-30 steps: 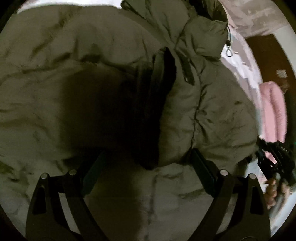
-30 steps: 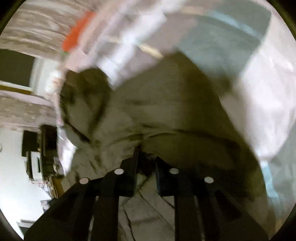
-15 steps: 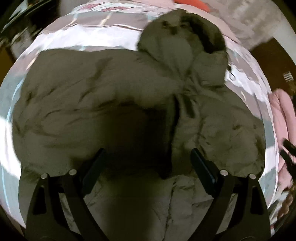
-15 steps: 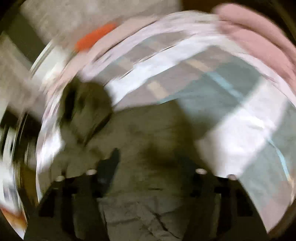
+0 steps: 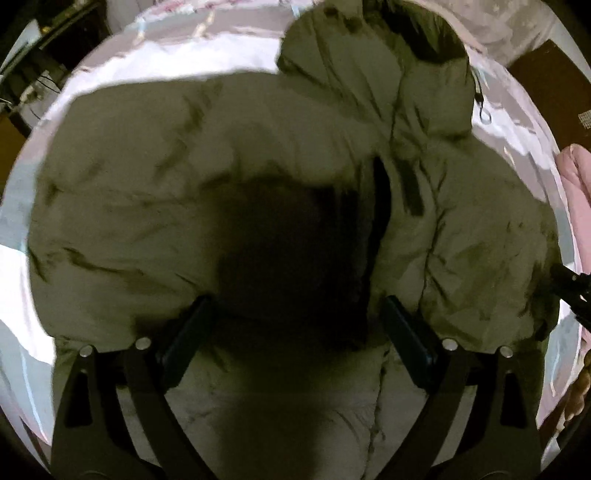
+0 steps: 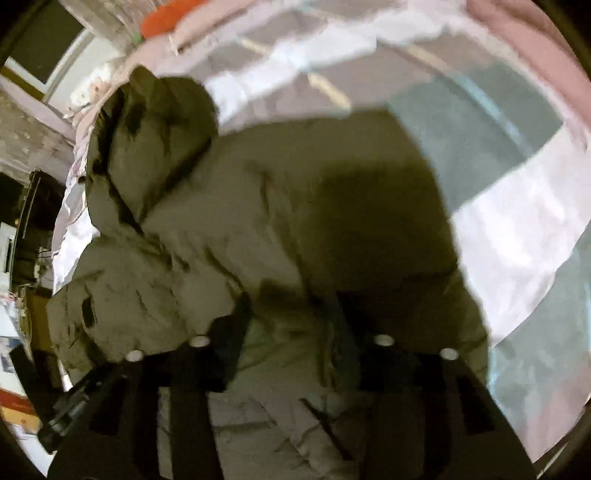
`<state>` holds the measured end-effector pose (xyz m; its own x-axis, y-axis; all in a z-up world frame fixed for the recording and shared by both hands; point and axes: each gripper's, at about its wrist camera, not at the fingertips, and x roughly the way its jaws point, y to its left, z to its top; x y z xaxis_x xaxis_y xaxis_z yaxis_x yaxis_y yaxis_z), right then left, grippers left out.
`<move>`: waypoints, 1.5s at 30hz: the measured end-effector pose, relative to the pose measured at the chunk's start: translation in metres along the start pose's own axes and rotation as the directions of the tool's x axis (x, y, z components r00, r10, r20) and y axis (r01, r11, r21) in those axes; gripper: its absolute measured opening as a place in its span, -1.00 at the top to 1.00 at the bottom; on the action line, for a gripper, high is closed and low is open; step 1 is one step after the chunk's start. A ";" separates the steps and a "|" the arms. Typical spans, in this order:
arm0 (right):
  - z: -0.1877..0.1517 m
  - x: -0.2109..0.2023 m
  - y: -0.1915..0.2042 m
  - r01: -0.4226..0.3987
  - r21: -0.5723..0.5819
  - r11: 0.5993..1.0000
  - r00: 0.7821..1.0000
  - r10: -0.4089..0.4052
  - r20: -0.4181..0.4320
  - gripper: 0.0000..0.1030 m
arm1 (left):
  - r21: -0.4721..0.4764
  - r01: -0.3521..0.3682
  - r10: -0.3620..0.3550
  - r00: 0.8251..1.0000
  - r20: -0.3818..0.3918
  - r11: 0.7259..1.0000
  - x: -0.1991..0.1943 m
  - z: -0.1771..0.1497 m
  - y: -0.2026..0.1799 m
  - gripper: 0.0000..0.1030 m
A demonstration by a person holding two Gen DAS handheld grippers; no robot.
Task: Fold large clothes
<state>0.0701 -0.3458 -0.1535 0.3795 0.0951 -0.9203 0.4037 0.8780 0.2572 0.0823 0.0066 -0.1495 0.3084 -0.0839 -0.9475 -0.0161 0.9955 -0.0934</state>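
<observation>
An olive-green puffy hooded jacket (image 5: 184, 177) lies spread on a bed, its hood (image 5: 354, 66) at the far end and a sleeve folded across the body. My left gripper (image 5: 295, 325) is open and empty, held above the jacket's lower middle. In the right wrist view the same jacket (image 6: 277, 206) fills the middle, hood (image 6: 155, 122) at upper left. My right gripper (image 6: 295, 328) is open and empty above the jacket's hem. The right gripper also shows at the right edge of the left wrist view (image 5: 570, 288).
The bed has a pale checked sheet (image 6: 509, 206) of white, grey and teal blocks. A pink quilt (image 5: 576, 199) lies at the right. An orange thing (image 6: 166, 16) sits at the head of the bed. Dark furniture (image 6: 33, 206) stands to the left.
The right gripper has opened and let go of the jacket fabric. Both grippers have pulled up and back, so more of the jacket and bed shows.
</observation>
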 end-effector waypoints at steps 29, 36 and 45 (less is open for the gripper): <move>-0.089 0.097 0.069 0.012 -0.313 0.950 0.943 -0.115 -0.313 -0.24 | 0.127 -0.175 0.205 0.936 -0.286 0.976 0.054 -0.004 0.060 -0.96; -0.109 0.069 0.058 0.065 -0.445 0.893 0.960 -0.178 -0.217 -0.61 | 0.251 -0.152 0.217 0.942 -0.257 0.956 0.029 -0.028 0.081 -0.96; -0.066 0.072 0.053 -0.121 -0.311 0.943 0.968 0.042 -0.248 -0.70 | 0.285 -0.161 0.211 0.965 -0.155 0.945 -0.005 -0.020 0.066 -0.96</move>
<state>0.0639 -0.2619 -0.2252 0.1782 0.2454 -0.9529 0.0758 0.9621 0.2620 0.0610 0.0717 -0.1566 0.1471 0.1225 -0.9815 0.2066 0.9666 0.1516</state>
